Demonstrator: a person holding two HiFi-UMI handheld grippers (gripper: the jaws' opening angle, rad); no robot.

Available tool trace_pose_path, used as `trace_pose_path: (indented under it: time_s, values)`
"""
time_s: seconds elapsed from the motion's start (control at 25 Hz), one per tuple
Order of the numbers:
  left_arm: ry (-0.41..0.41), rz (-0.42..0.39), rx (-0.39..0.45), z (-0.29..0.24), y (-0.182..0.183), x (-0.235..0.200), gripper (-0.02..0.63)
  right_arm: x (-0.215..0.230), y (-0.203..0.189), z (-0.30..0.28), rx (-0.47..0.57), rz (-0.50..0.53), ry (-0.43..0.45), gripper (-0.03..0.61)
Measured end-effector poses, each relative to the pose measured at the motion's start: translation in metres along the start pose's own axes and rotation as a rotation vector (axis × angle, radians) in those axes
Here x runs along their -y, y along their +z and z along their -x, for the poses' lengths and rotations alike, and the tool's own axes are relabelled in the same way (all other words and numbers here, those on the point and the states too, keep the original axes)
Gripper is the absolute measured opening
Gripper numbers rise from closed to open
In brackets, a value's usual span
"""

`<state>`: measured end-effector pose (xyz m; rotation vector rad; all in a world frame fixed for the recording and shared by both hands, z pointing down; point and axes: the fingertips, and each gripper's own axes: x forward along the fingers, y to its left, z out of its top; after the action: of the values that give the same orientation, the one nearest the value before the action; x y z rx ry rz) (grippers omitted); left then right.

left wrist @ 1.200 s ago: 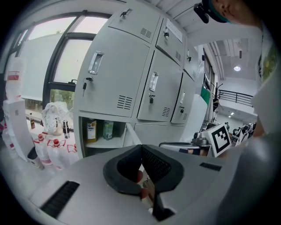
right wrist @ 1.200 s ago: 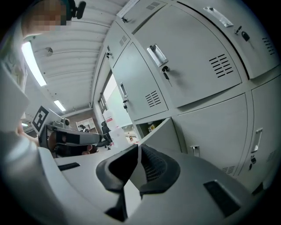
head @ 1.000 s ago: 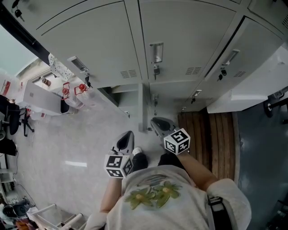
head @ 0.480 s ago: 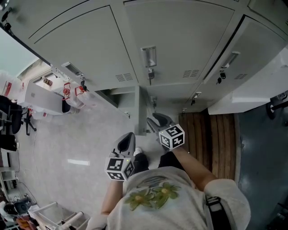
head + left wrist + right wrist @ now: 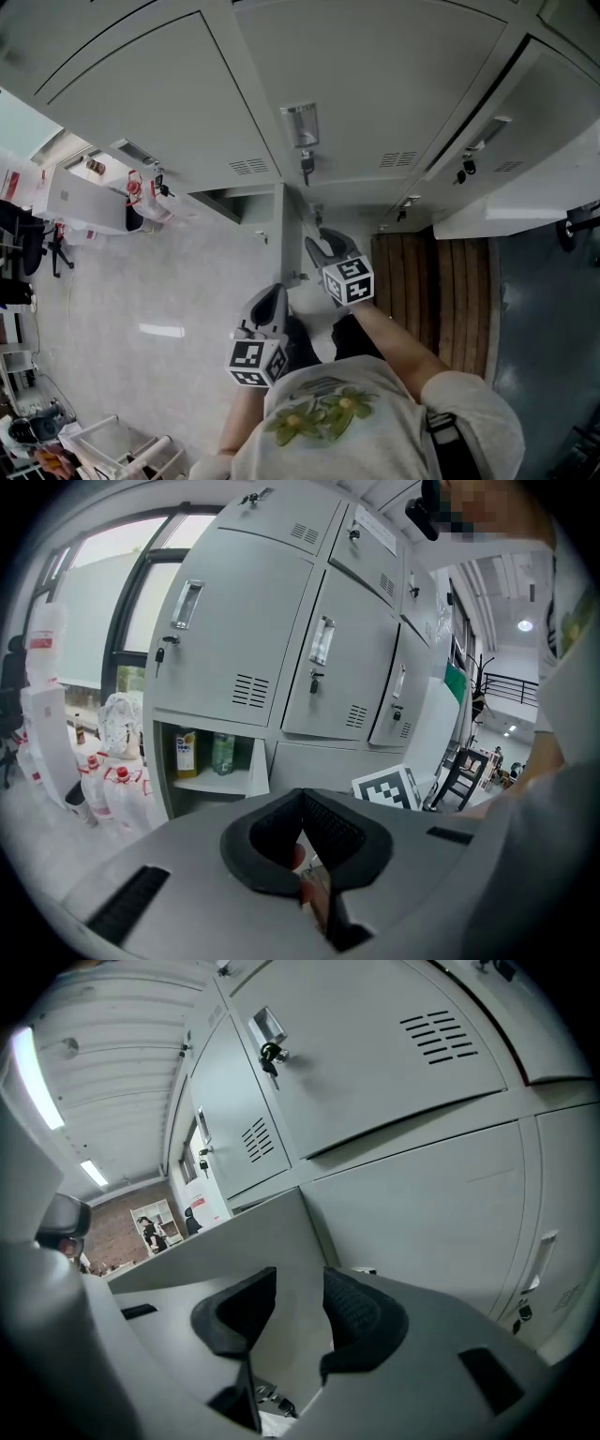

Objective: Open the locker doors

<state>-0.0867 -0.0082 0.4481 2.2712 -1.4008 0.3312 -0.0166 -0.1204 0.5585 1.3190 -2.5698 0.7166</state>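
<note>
Right gripper view alone shows it: right gripper (image 5: 298, 1290) jaws just opening, now wide, open locker door (image 5: 234, 1241) edge between them, unclamped. Left gripper (image 5: 302, 803) pinched closed, empty. Head view: floor (image 5: 187, 272) runs left of door.

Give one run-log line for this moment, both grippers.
right gripper: jaws just opened, open locker door edge between them | left gripper: shut
</note>
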Motion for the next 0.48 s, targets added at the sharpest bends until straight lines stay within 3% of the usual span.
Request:
trace_pose_path:
  time_s: [0.48]
  values:
    - [0.036, 0.049, -0.016, -0.016, -0.018, 0.023, 0.029, 0.038, -0.020, -0.040, -0.057, 0.010, -0.036, 0.147]
